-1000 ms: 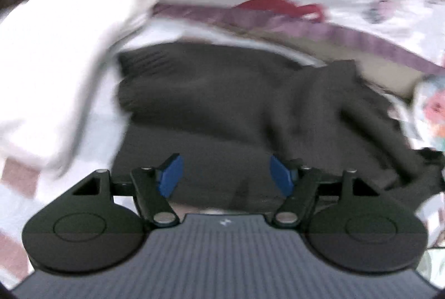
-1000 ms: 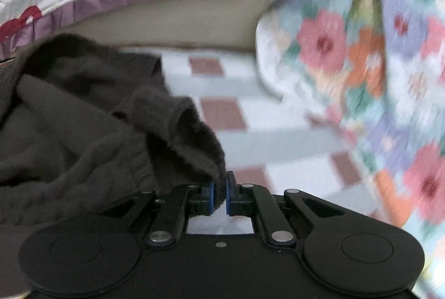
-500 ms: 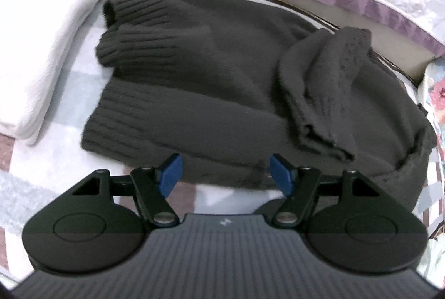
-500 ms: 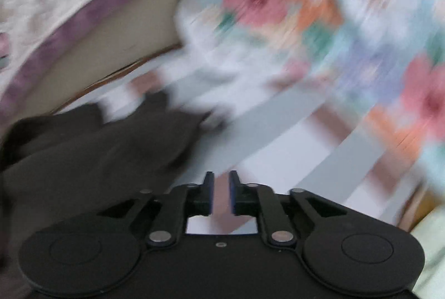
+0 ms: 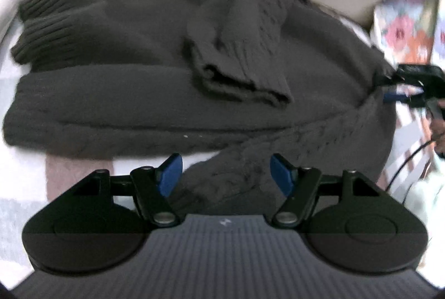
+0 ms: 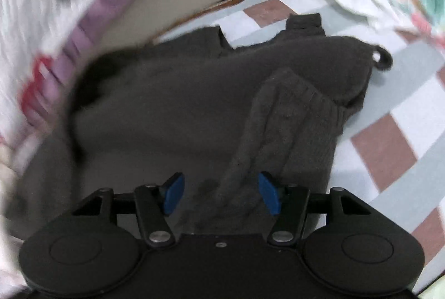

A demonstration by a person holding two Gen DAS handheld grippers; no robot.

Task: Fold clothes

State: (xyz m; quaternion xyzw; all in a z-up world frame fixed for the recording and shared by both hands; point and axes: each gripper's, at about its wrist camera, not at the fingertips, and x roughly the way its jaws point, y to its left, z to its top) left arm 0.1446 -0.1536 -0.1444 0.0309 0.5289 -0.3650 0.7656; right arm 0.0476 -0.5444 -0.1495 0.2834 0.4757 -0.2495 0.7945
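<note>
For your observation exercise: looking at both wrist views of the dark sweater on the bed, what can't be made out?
- Left wrist view: sweater near hem, hidden behind the left gripper.
- Right wrist view: sweater's left part and quilt, motion-blurred.
- Left wrist view: right gripper, small, cut by the right edge; its fingers unclear there.

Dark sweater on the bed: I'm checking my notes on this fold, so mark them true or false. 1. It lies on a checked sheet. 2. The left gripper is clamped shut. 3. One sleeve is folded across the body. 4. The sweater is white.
1. True: the dark sweater lies on the checked sheet.
2. False: the left gripper has its fingers apart, over the knit.
3. True: a sleeve lies across the body.
4. False: it is dark grey-brown.
</note>
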